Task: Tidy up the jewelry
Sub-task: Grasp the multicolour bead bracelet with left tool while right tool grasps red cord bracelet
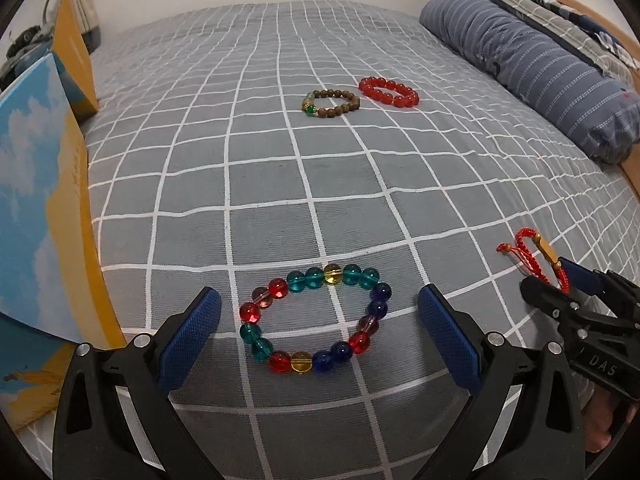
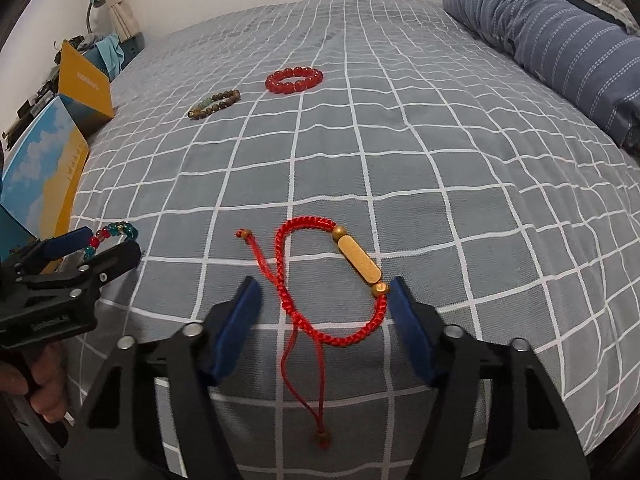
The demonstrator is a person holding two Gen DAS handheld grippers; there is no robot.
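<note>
A multicoloured glass-bead bracelet (image 1: 316,316) lies on the grey checked bedsheet, between the open fingers of my left gripper (image 1: 320,304). A red braided cord bracelet with a gold tube bead (image 2: 332,284) lies between the open fingers of my right gripper (image 2: 324,296); it also shows in the left wrist view (image 1: 536,256). A brown wooden-bead bracelet with a green bead (image 1: 330,103) and a red bead bracelet (image 1: 388,92) lie farther up the bed; both show in the right wrist view, the brown one (image 2: 215,105) left of the red one (image 2: 294,79).
A blue-and-yellow box (image 1: 40,216) and a yellow box (image 1: 74,52) stand along the bed's left edge. A striped blue pillow (image 1: 532,64) lies at the right. The left gripper (image 2: 92,256) shows in the right wrist view, the right gripper (image 1: 576,292) in the left.
</note>
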